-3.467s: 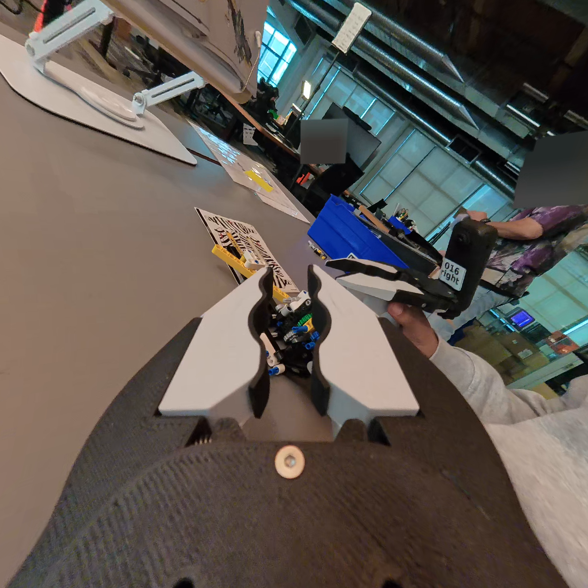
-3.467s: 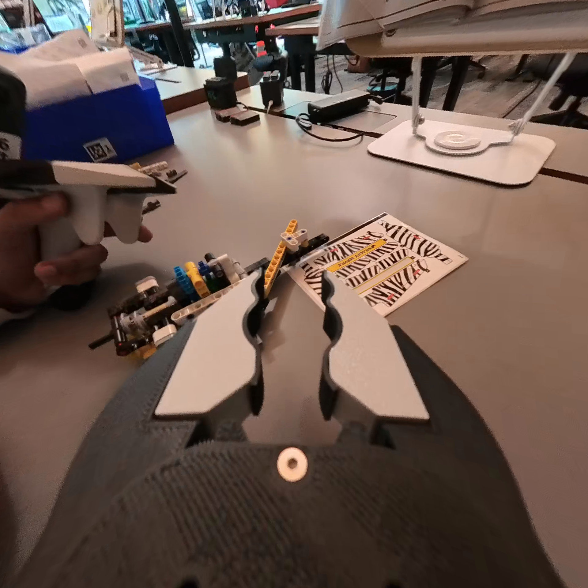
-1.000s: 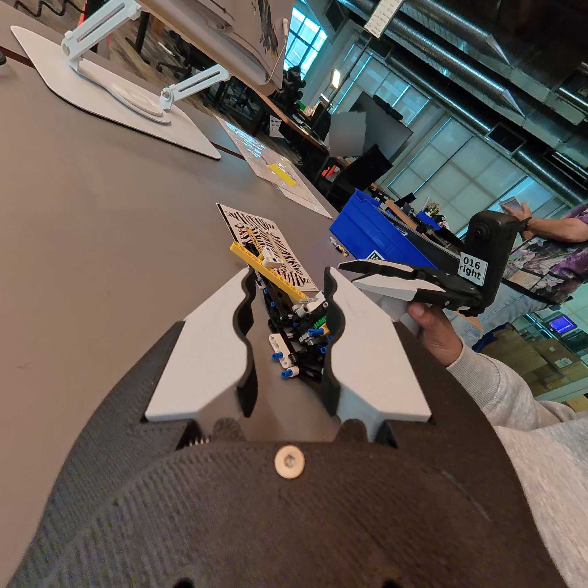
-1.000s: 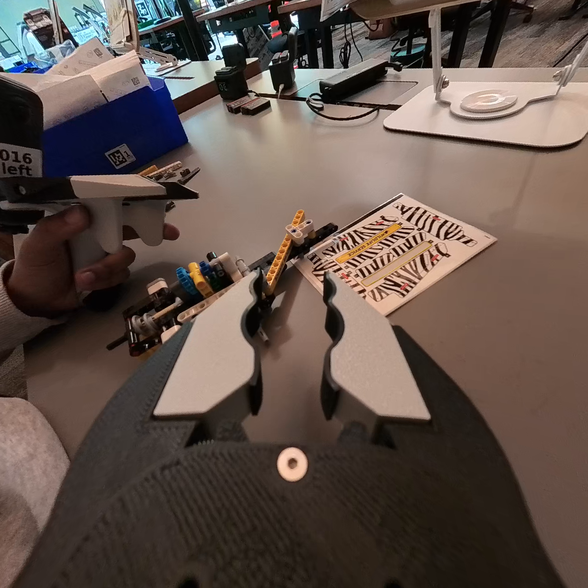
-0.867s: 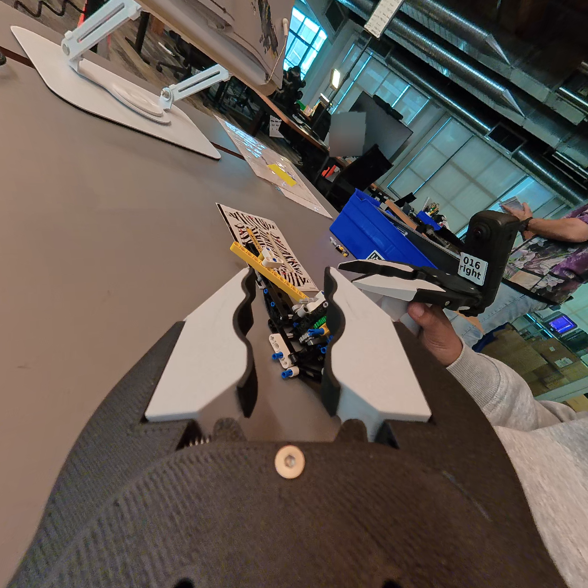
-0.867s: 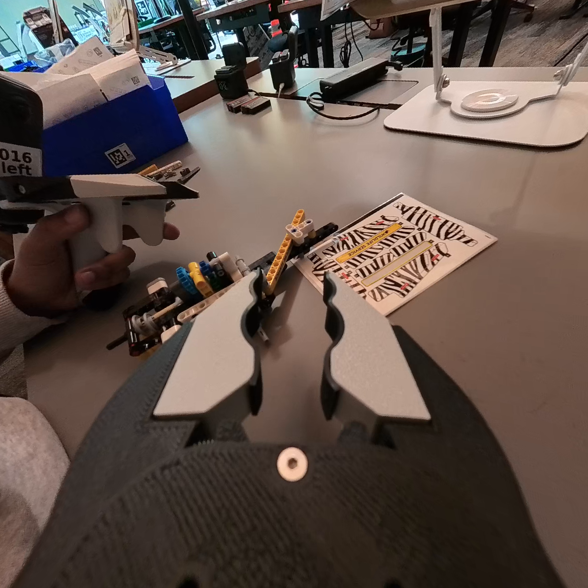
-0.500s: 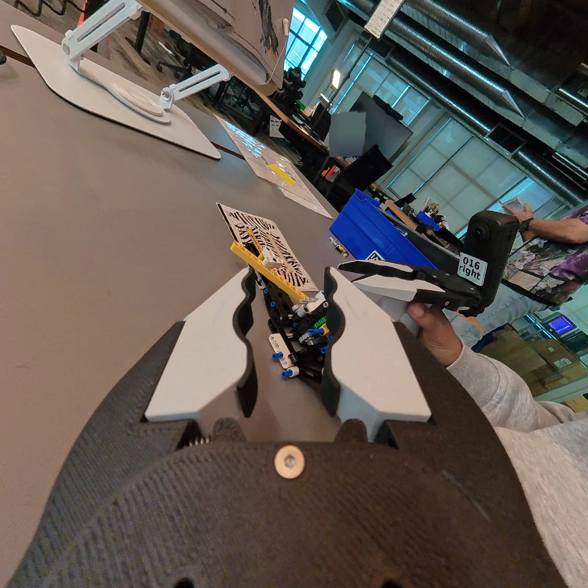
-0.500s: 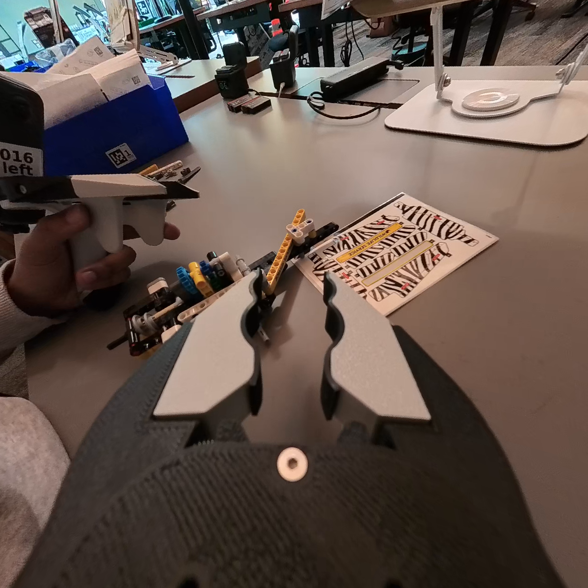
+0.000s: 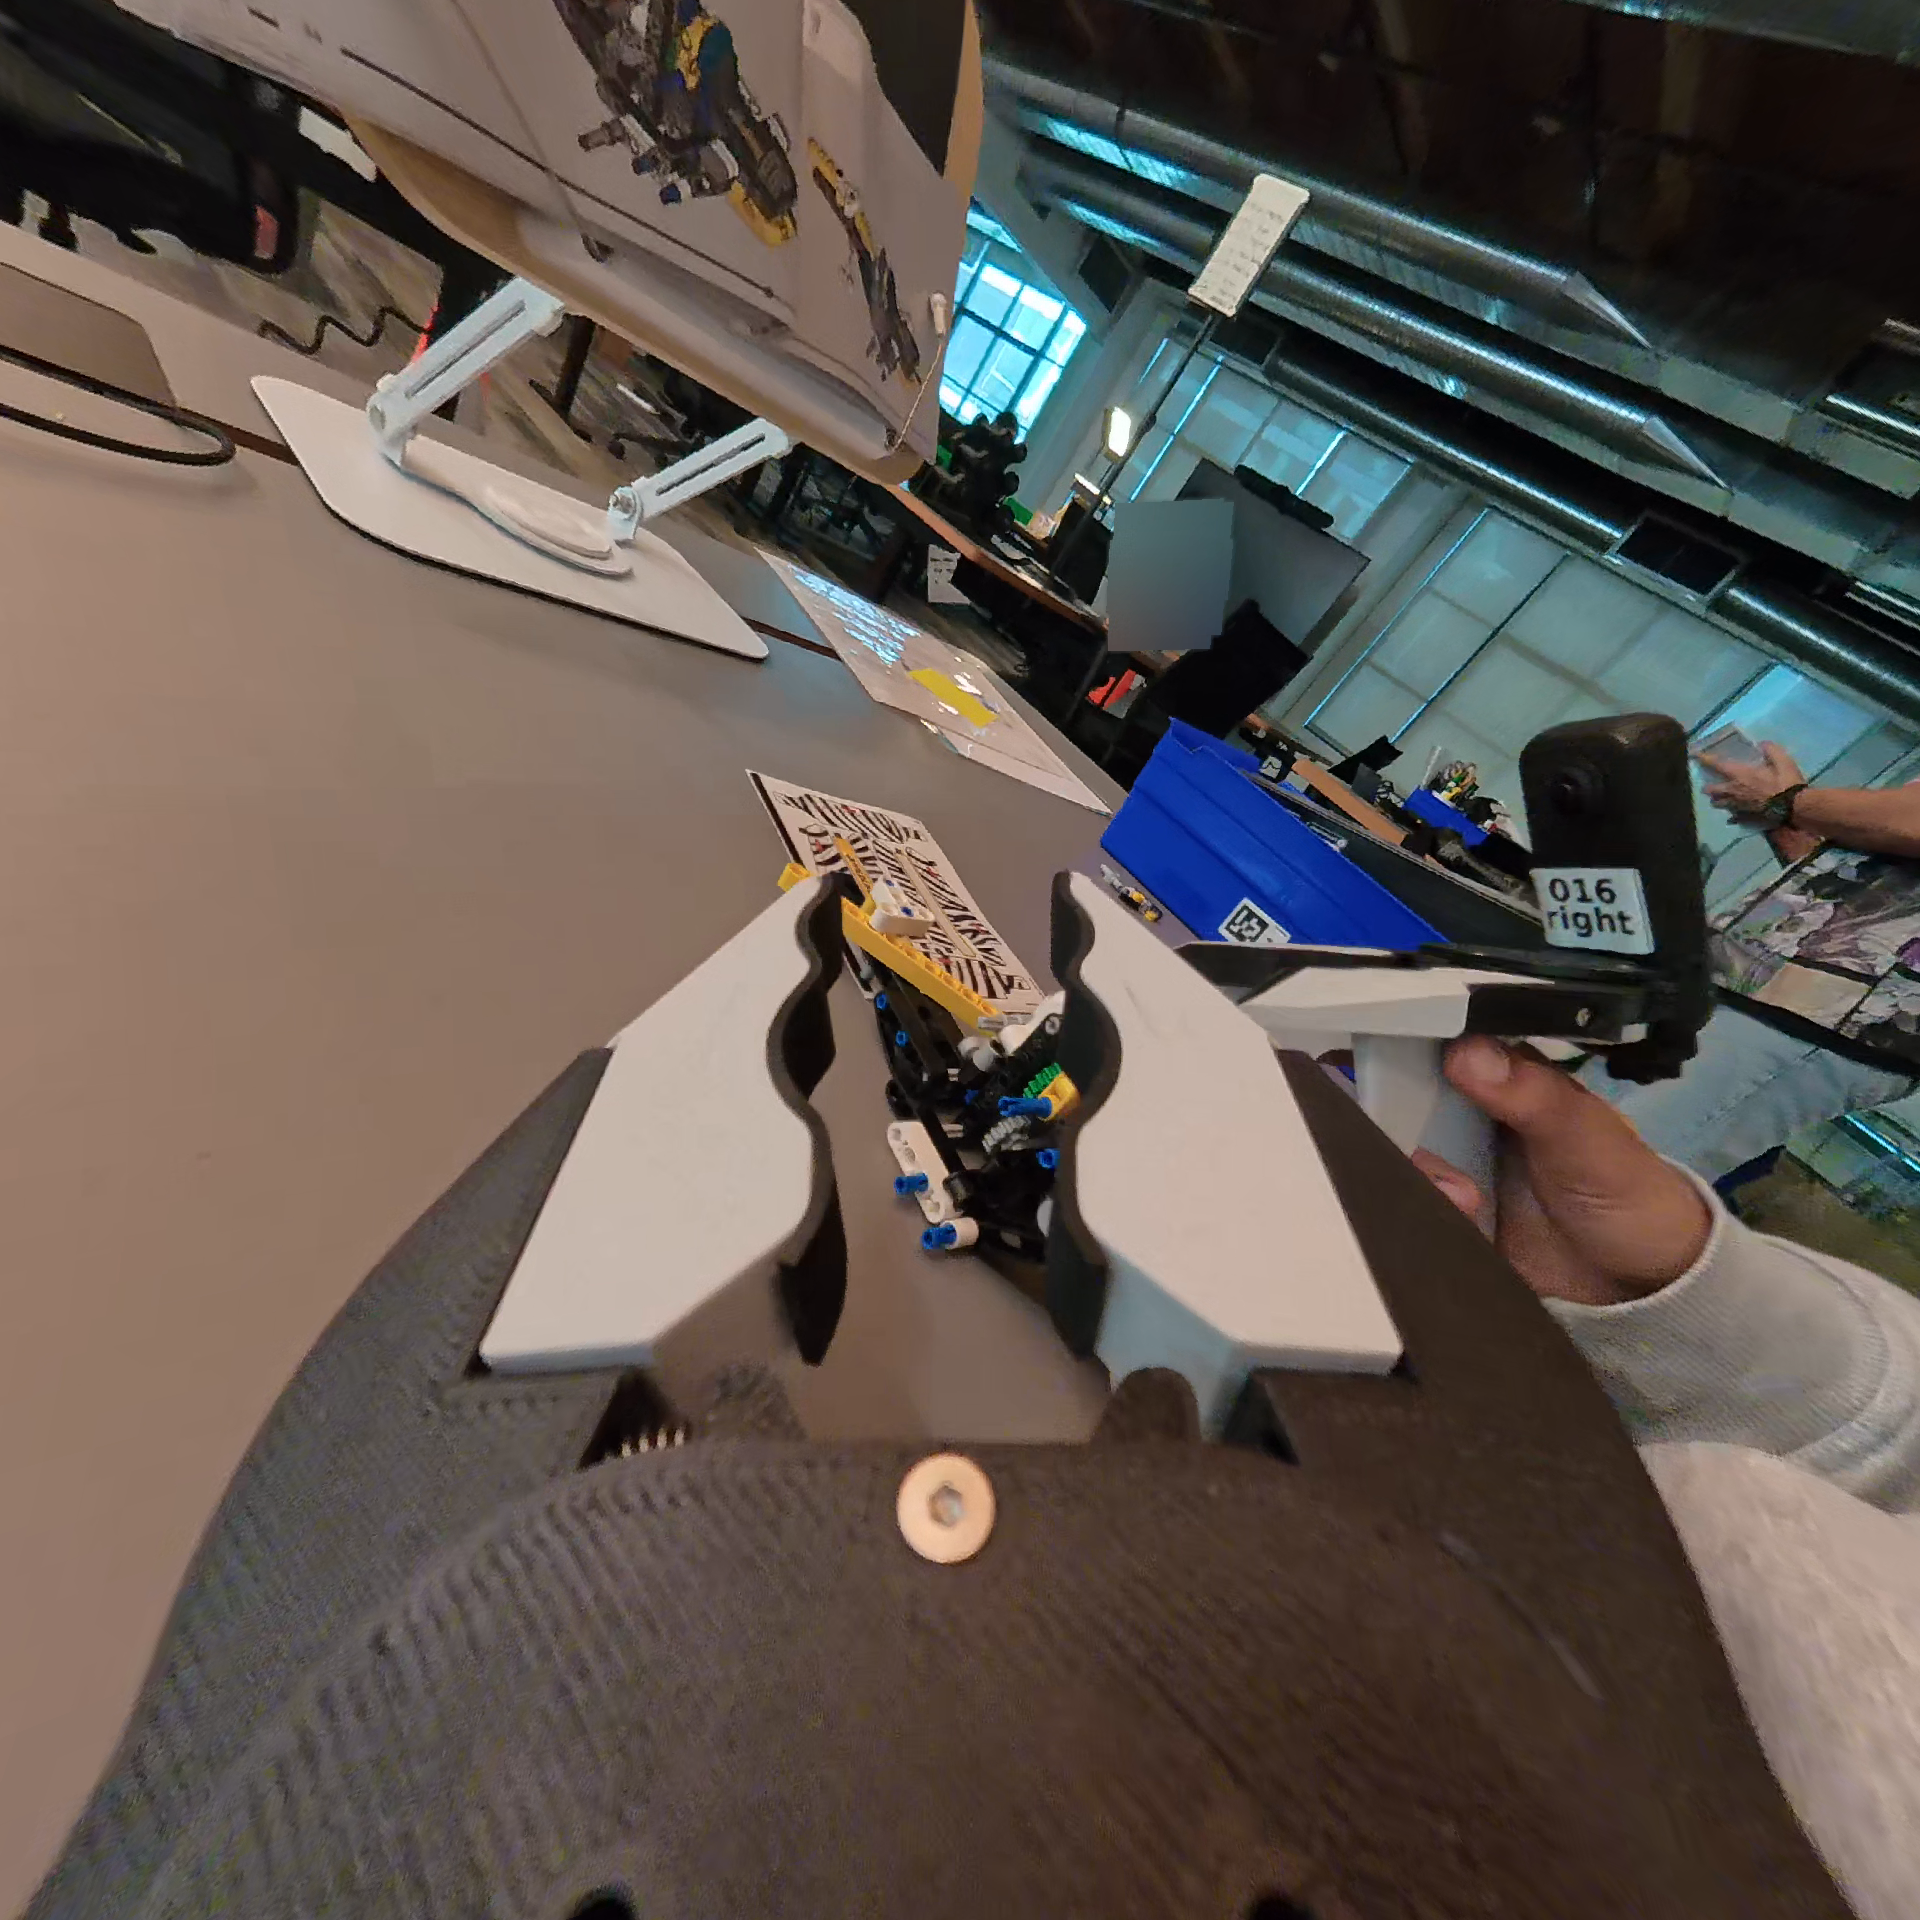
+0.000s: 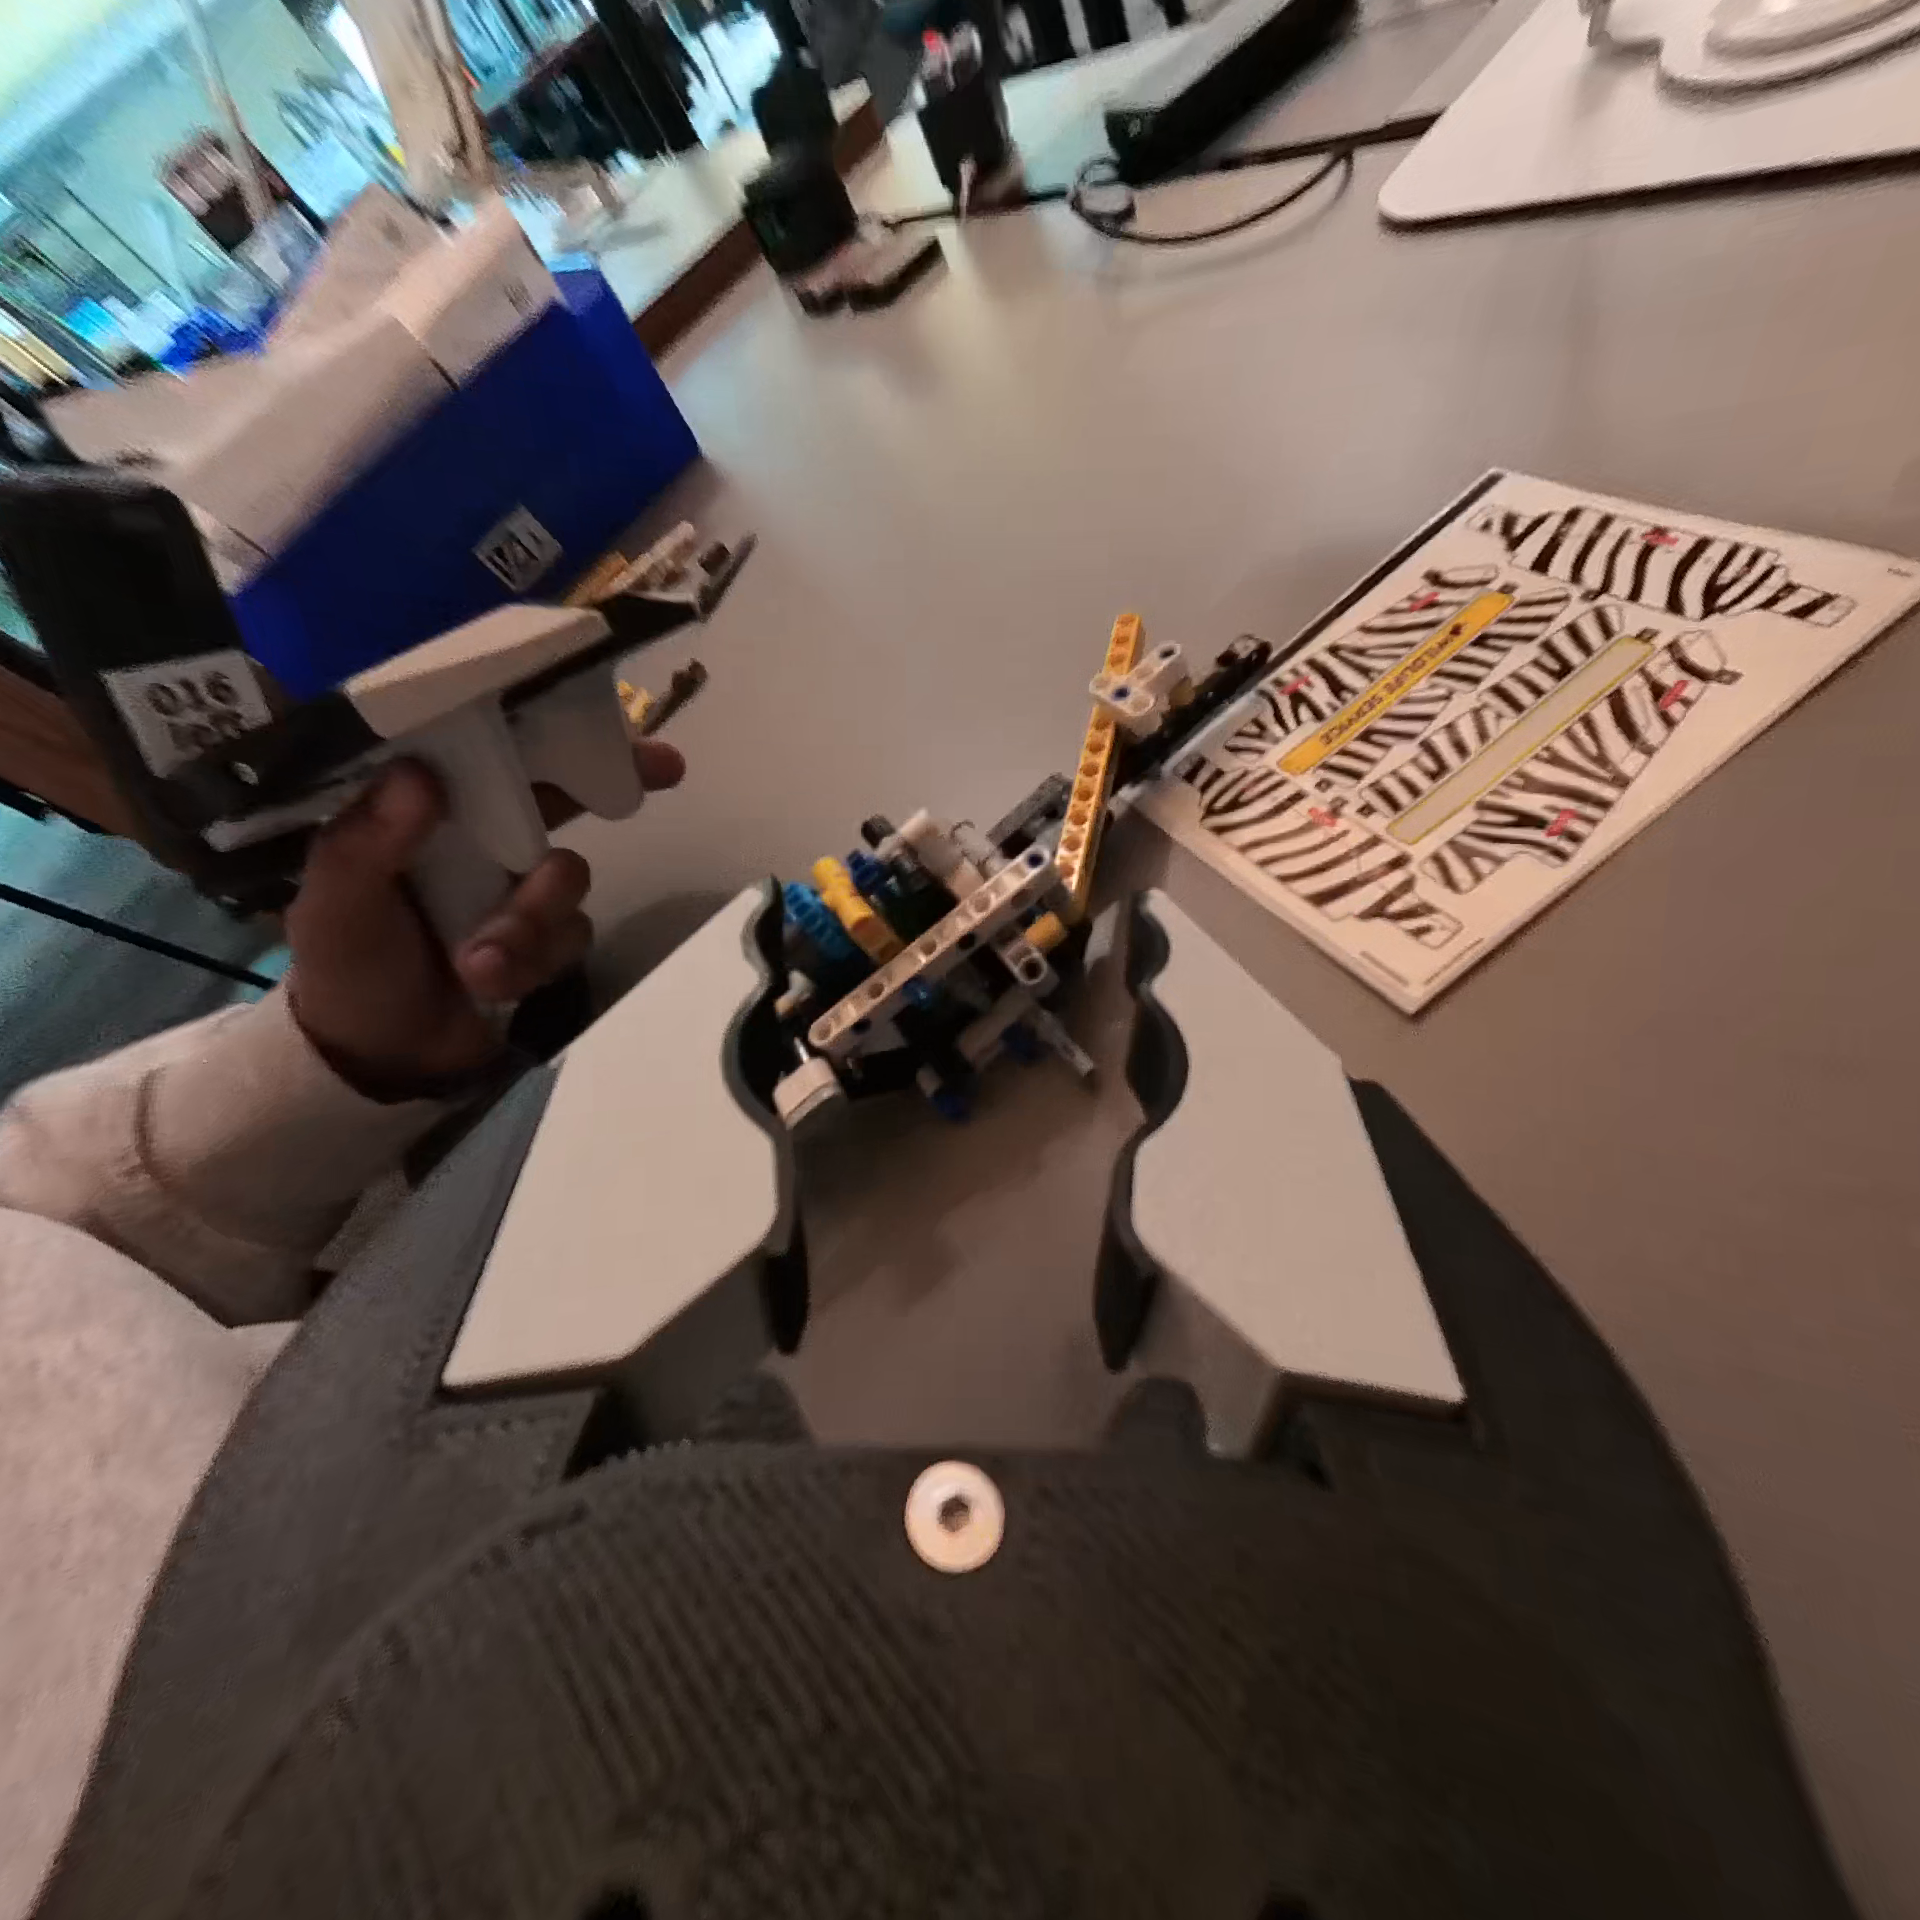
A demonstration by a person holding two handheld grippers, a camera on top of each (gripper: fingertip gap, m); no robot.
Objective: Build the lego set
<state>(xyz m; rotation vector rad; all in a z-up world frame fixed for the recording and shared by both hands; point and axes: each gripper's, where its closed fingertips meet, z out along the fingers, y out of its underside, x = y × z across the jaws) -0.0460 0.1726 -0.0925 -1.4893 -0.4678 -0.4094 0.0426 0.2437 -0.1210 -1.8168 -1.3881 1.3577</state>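
The left tool [image 9: 940,914] is standing with its two fingers spread apart and gripping nothing; the partly built lego model [image 9: 966,1081] is showing in the gap between them, lying on the grey counter [image 9: 312,831]. The right tool [image 10: 951,914] is likewise standing with its fingers spread wide and holding nothing, and the lego model [image 10: 956,935] is lying between and just beyond its fingertips. Contact between either tool and the model cannot be told.

The model is resting on the counter as a cluster of black, white, blue and yellow parts. A long yellow beam [image 10: 1096,769] is rising at a tilt from the cluster toward the far side, and a small white connector [image 10: 1138,675] is sitting near its upper end. A white beam [image 10: 935,945] is lying across the near side of the cluster.

A zebra-striped sticker sheet [image 10: 1538,727] is lying flat on the counter just right of the model, with the model's far end touching or overlapping its near edge. A blue bin [image 10: 468,468] is standing at the far left, with a few loose parts [image 10: 665,582] lying on the counter beside it. A white stand base [image 9: 499,530] is resting on the far part of the counter, and it is carrying an open instruction booklet [image 9: 644,156] above the counter.
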